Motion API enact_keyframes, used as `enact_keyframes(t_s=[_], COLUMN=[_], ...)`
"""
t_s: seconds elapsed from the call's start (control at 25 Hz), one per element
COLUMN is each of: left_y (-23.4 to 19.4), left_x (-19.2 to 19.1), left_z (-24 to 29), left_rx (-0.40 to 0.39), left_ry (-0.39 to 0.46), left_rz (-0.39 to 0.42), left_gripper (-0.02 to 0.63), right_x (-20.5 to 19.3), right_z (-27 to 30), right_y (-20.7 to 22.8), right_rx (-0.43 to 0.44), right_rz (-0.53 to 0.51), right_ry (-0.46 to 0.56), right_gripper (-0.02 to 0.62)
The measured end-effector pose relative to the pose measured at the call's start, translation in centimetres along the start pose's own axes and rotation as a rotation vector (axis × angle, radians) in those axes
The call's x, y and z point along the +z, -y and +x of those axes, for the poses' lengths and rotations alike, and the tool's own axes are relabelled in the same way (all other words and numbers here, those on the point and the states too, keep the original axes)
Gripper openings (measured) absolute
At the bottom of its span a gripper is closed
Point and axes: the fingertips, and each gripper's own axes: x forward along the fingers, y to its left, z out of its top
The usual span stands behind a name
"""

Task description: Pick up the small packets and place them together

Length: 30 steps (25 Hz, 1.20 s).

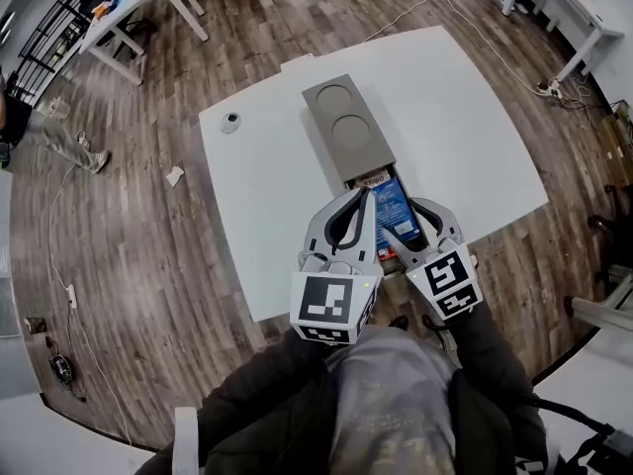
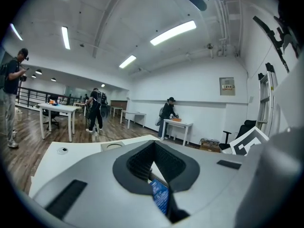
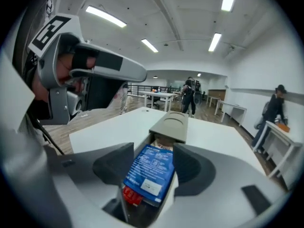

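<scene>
White table (image 1: 257, 166) is bearing the box (image 1: 346, 127) where the blue packet (image 3: 151, 170) is lying atop a red packet (image 3: 130, 195) between the wide jaws of the right gripper (image 3: 153, 151), with the left gripper (image 2: 152, 144) idling closed and empty; lifting straight off is looking safest.

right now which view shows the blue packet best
The right gripper view: the blue packet fills the centre, its printed face plain. The head view shows it small; the left gripper view only a sliver.
</scene>
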Motion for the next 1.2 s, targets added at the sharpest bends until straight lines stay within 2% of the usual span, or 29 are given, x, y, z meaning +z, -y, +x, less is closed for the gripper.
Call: enact_keyframes(t_s=[0.16, 0.44, 0.52, 0.68, 0.8, 1.04, 1.12, 1.16, 1.2], left_y=[-2.6, -6.1, -6.9, -7.9, -8.3, -8.3, -8.4, -8.3, -8.3], left_x=[-0.1, -1.1, -1.4, -2.3, -2.6, -3.1, -3.1, -3.1, -3.1], left_z=[0.7, 1.5, 1.7, 2.1, 2.5, 2.6, 2.5, 2.4, 2.3], left_rx=[0.025, 0.047, 0.049, 0.054, 0.053, 0.038, 0.035, 0.034, 0.033], left_ry=[-0.01, -0.042, -0.049, -0.062, -0.067, -0.075, -0.07, -0.069, -0.068], left_rz=[-0.02, -0.057, -0.063, -0.074, -0.084, -0.099, -0.099, -0.099, -0.097], left_gripper=[0.003, 0.003, 0.003, 0.003, 0.003, 0.003, 0.003, 0.003, 0.003], right_x=[-0.3, -2.7, -3.9, -5.3, -5.3, -5.1, -4.8, -4.8, -4.7], right_z=[2.8, 6.2, 6.9, 7.6, 7.7, 7.3, 7.3, 7.2, 7.3], right_y=[-0.4, -0.5, -0.4, -0.6, -0.3, -0.2, -0.3, -0.3, -0.4], right_rx=[0.076, 0.139, 0.155, 0.177, 0.177, 0.158, 0.146, 0.138, 0.129], right_rz=[-0.088, -0.187, -0.2, -0.237, -0.247, -0.242, -0.24, -0.25, -0.263], right_ry=[-0.086, -0.293, -0.363, -0.428, -0.455, -0.452, -0.439, -0.435, -0.433], right_gripper=[0.282, 0.359, 0.368, 0.365, 0.333, 0.228, 0.168, 0.096, 0.06])
